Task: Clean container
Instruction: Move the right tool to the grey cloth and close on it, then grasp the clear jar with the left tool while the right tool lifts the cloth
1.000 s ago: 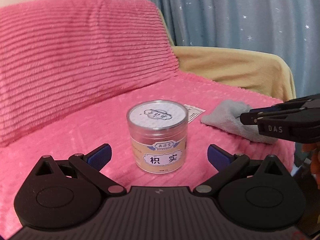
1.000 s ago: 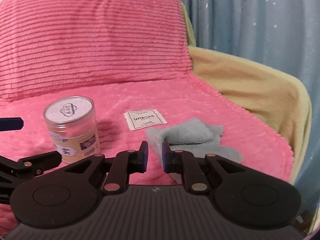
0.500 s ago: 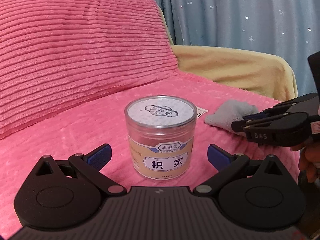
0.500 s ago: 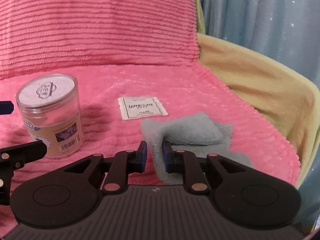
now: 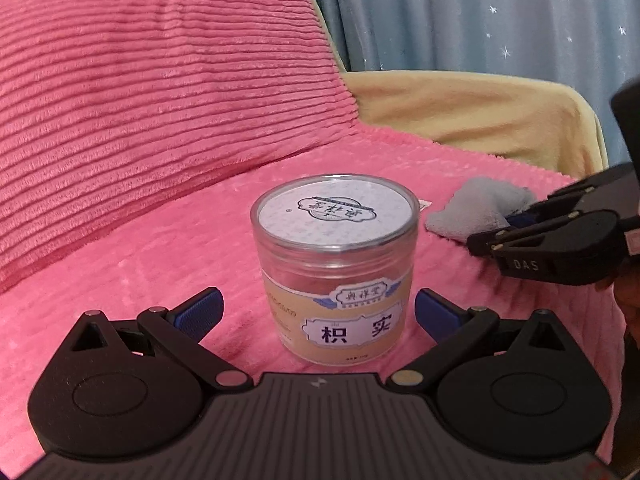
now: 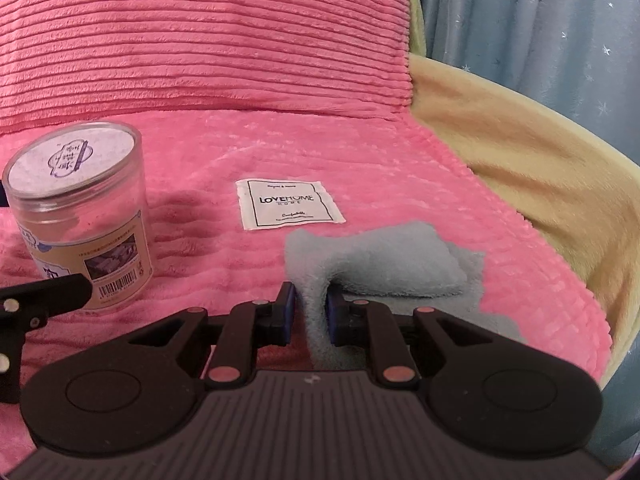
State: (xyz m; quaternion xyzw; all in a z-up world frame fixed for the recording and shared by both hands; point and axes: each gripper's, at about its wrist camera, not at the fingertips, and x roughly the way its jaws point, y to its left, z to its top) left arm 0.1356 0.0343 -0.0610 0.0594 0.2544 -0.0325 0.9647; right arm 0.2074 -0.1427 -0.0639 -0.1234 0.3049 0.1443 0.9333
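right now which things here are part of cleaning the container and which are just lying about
Part of the job:
- clear jar with its lid on, standing between the open left gripper
- grey cloth, a fold pinched in the right gripper

Just lying about:
- white fabric label on the pink blanket
- yellow sofa arm
- blue star curtain
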